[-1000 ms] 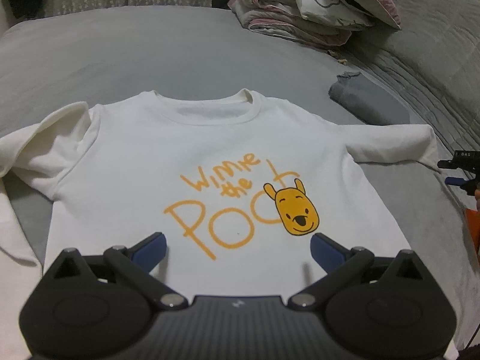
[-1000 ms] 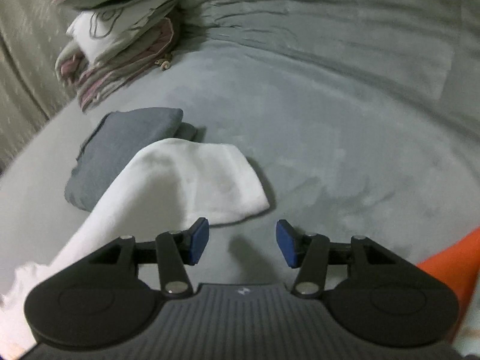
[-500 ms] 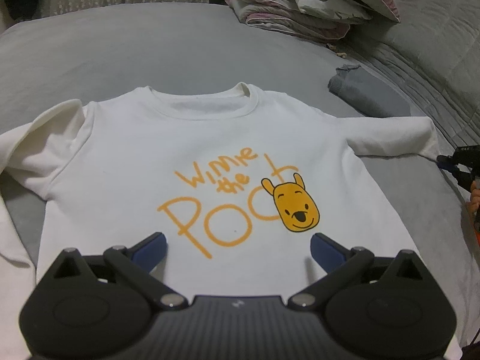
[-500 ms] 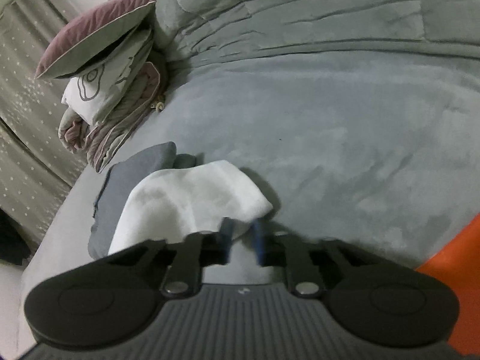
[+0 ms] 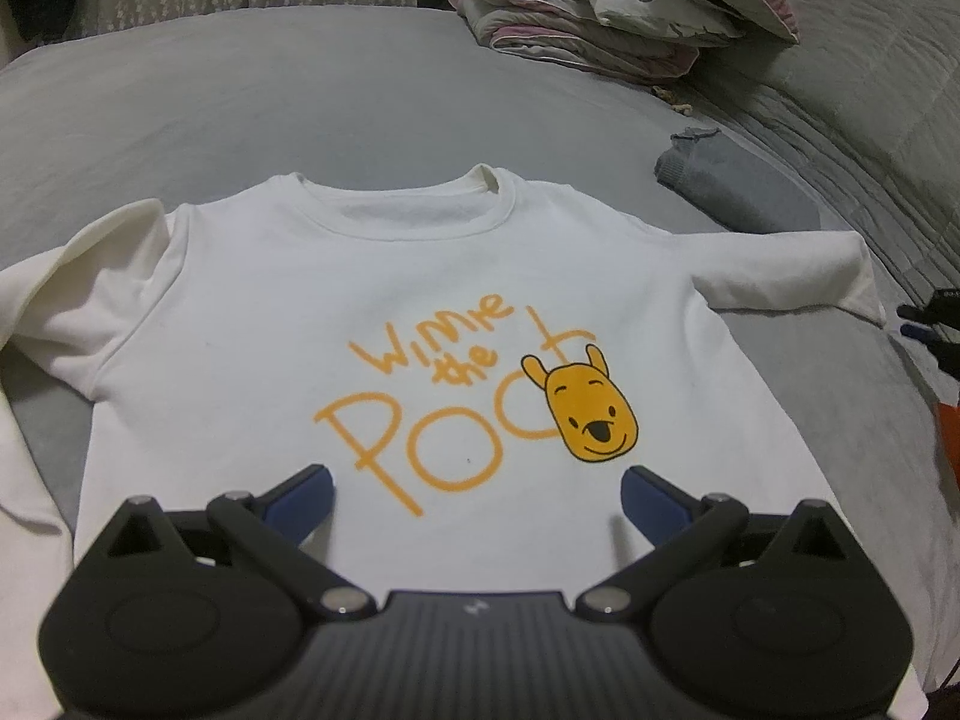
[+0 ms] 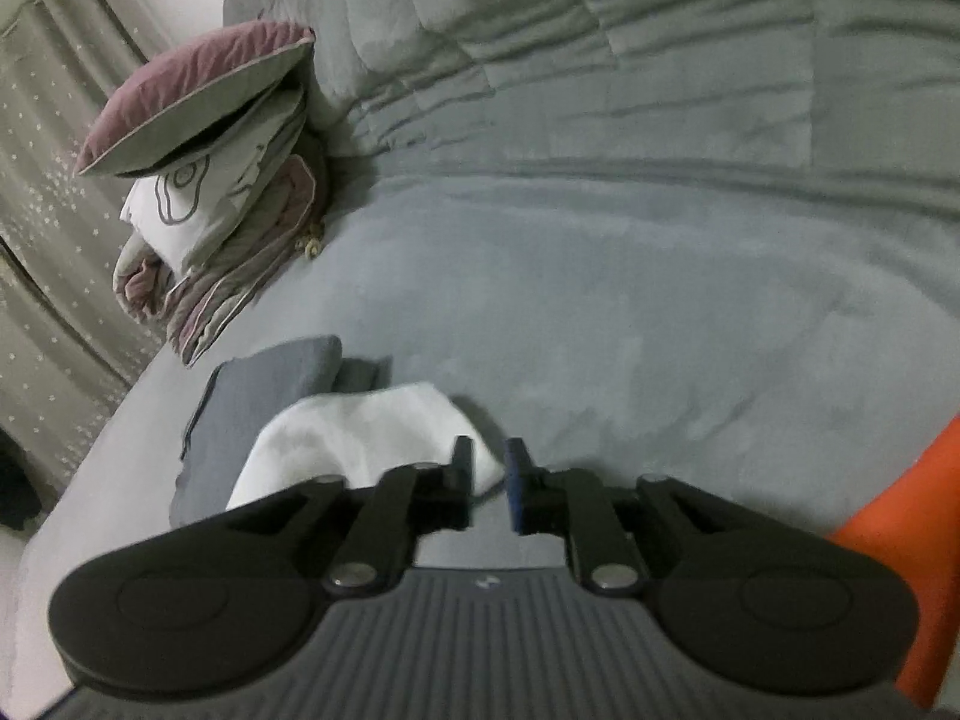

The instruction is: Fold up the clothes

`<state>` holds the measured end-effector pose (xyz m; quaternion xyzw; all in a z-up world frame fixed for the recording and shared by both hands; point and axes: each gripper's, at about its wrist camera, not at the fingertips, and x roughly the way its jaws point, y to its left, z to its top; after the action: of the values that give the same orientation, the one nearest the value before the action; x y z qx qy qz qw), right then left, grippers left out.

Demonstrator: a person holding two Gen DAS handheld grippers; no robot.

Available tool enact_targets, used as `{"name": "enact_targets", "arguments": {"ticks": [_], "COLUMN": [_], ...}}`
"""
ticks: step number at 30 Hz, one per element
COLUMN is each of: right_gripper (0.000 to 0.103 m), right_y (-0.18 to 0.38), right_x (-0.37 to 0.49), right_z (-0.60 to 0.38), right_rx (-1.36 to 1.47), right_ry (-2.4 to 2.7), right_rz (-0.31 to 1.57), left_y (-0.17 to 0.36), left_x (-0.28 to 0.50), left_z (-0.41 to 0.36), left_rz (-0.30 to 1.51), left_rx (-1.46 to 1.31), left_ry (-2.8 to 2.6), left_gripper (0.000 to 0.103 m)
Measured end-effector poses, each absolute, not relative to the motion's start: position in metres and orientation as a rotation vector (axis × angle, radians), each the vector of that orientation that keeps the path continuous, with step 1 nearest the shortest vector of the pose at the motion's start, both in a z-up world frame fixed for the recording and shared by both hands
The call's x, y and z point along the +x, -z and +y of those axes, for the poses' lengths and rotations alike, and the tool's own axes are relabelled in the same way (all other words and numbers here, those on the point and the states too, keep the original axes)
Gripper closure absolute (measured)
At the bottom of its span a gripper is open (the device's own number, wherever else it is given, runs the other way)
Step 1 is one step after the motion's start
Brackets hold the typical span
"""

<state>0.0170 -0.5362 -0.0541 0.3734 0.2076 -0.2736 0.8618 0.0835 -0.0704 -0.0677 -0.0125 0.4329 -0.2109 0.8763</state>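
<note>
I am looking across a grey bed cover [image 5: 312, 114], soft and suede-like underfoot of the work, quilted in ridges where it rises at the back. At twelve o'clock in the left wrist view lies the white sweatshirt [image 5: 372, 312], spread flat with its front up, ribbed round collar away from me, and orange hand-drawn lettering that reads "Winnie the Pooh" with a yellow bear face [image 5: 594, 414] in place of the last letter. My left gripper [image 5: 477, 501] hovers over the hem, its blue pads spread wide with nothing clasped. The sweatshirt's right sleeve [image 5: 786, 276] stretches to three o'clock, where my right gripper [image 6: 489, 483] meets it; its jaws are opening, a narrow gap between them, with the cuff corner lying in that gap and not pinched. A folded grey garment [image 6: 258, 384] sits just beyond the cuff at eleven o'clock in the right wrist view. Farther back, a stack of folded bedding [image 6: 222, 204] carries a mauve pillow. A star-dotted curtain [image 6: 42, 180] hangs behind.
</note>
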Motion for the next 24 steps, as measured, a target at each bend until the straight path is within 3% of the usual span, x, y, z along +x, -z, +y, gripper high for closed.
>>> {"name": "enact_targets", "arguments": {"ticks": [1,9,11,12,13,19,24], "right_gripper": [0.047,0.046,0.063,0.088,0.097,0.098,0.099], "right_y": [0.056,0.071,0.072,0.073,0.073,0.046,0.033], "right_x": [0.017,0.037,0.044,0.048,0.05,0.047,0.04], "right_z": [-0.535,-0.523,-0.522,-0.522,-0.522,-0.525,-0.528], "right_rx": [0.782,0.702,0.686,0.676,0.677,0.628,0.557], "right_ry": [0.577,0.574,0.566,0.553,0.535,0.547,0.624], "right_rz": [0.431,0.42,0.427,0.44,0.451,0.459,0.573], "left_y": [0.068,0.071,0.072,0.073,0.073,0.072,0.072], "left_x": [0.083,0.084,0.085,0.085,0.085,0.088,0.089], "left_z": [-0.071,-0.076,-0.078,-0.079,-0.08,-0.082,-0.08], "left_rz": [0.904,0.904,0.901,0.899,0.898,0.897,0.9], "left_rx": [-0.023,0.005,0.019,0.027,0.031,0.029,0.012], "left_ry": [0.44,0.436,0.433,0.433,0.432,0.434,0.44], "left_gripper": [0.001,0.001,0.001,0.001,0.001,0.001,0.001]}}
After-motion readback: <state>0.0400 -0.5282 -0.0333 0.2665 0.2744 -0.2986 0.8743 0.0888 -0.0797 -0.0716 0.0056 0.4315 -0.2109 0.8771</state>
